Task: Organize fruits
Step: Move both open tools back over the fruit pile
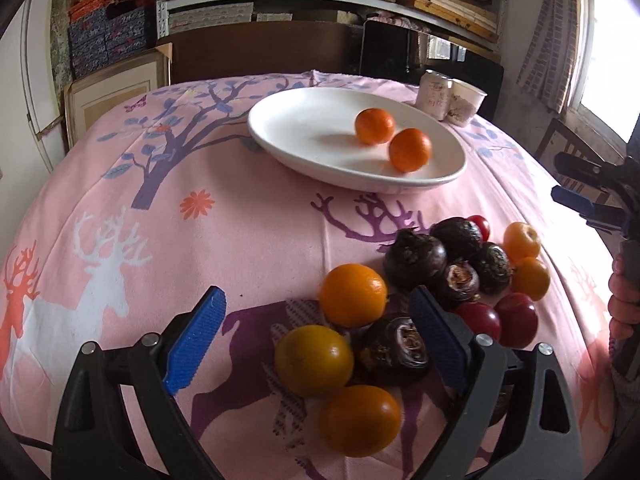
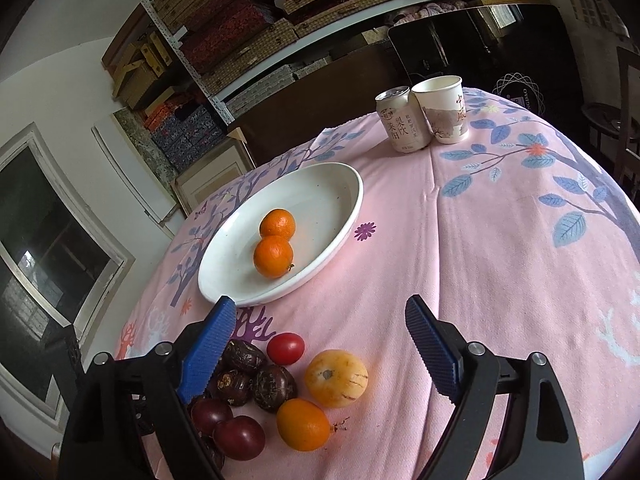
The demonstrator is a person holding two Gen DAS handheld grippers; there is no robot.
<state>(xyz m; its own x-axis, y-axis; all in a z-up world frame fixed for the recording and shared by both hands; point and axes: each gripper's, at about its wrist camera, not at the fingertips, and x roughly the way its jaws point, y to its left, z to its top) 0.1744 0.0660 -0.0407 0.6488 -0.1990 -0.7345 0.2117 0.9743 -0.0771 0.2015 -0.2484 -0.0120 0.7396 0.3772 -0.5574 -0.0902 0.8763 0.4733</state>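
Note:
A white oval plate [image 1: 304,128] [image 2: 328,196] holds two oranges [image 1: 410,149] [image 2: 273,256]. A pile of loose fruit lies on the pink cloth in front of it: oranges [image 1: 353,295], a yellow fruit [image 1: 314,360] [image 2: 336,378], dark water chestnuts [image 1: 415,258] [image 2: 275,388], red cherry tomatoes [image 2: 285,348] and dark red plums [image 1: 516,319] [image 2: 239,437]. My left gripper [image 1: 320,338] is open and empty, low over the near side of the pile. My right gripper [image 2: 326,350] is open and empty above the pile; it also shows in the left wrist view [image 1: 576,200].
A drink can [image 2: 402,120] [image 1: 434,94] and a paper cup [image 2: 442,108] [image 1: 466,102] stand at the table's far side behind the plate. Shelves of boxes line the wall behind. A chair [image 1: 560,148] stands at the right.

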